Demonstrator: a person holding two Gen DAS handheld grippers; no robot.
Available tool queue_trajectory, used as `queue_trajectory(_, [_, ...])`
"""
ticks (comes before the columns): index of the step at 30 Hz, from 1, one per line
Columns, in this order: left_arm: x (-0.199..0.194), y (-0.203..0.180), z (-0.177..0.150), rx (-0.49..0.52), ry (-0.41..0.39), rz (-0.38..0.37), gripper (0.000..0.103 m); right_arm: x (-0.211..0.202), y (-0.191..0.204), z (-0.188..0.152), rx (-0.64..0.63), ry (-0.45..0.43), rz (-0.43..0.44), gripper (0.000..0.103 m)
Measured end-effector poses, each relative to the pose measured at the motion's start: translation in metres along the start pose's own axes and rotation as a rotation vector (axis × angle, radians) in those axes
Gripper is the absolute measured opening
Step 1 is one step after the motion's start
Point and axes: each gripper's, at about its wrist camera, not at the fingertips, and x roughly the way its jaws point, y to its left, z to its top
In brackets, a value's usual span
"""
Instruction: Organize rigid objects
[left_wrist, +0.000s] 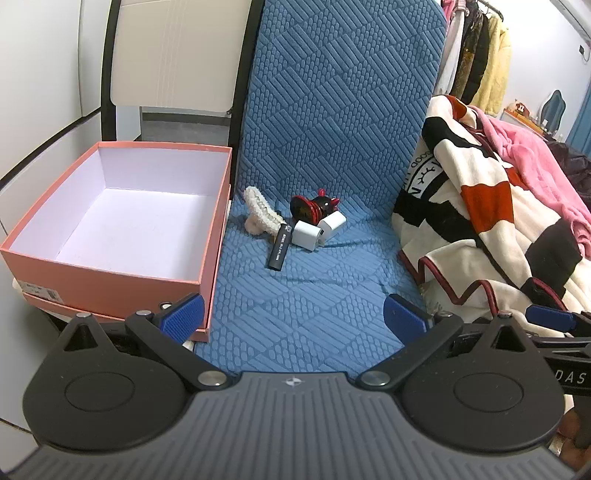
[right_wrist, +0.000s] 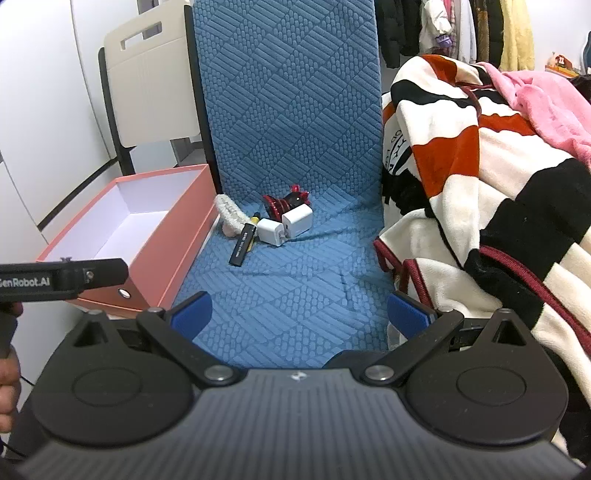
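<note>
Straight ahead at 12 o'clock: a small heap of items on the blue seat cover (left_wrist: 314, 295), well apart from both of my grippers.
Left gripper (left_wrist: 293, 315): fingers spread wide, nothing between them.
Right gripper (right_wrist: 301, 312): likewise spread and empty; in the left view it shows at 3 o'clock.
Pink box (left_wrist: 110, 273): open, nothing inside, at 10 o'clock of the heap, just beside the seat's edge; I judge it the destination.
Black stick (left_wrist: 279, 247): slim, stiff, probably light; smooth sides could slip, so I would pinch it across its middle, where it lies clear of the others.
White chargers (left_wrist: 307, 233): two small hard blocks touching each other, flat faces; easiest grip of all, across opposite sides.
Red-and-black figure (left_wrist: 314, 207): at the heap's far side, partly hidden by the chargers; glossy, irregular, perhaps fragile horns, so take the body.
Fluffy hair claw (left_wrist: 260, 214): at the heap's 9 o'clock; soft pile over a stiff clip, so squeeze firmly.
Striped blanket (left_wrist: 480, 229): at 2 o'clock, soft, not for the box.
</note>
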Motion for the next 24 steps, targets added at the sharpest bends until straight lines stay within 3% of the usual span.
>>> queue_trajectory(12, [0.032, 0.006, -0.005, 0.033, 0.017, 0.000, 0.103, 0.030, -0.008, -0.007, 0.041, -0.024, -0.016, 0.103])
queue_trajectory(17, [0.051, 0.005, -0.010, 0.022, 0.035, -0.029, 0.103, 0.052, -0.016, -0.012, 0.112, -0.021, -0.017, 0.103])
queue_trajectory(24, [0.078, 0.001, -0.012, 0.058, 0.034, -0.018, 0.103, 0.069, -0.024, -0.015, 0.207, -0.082, -0.006, 0.103])
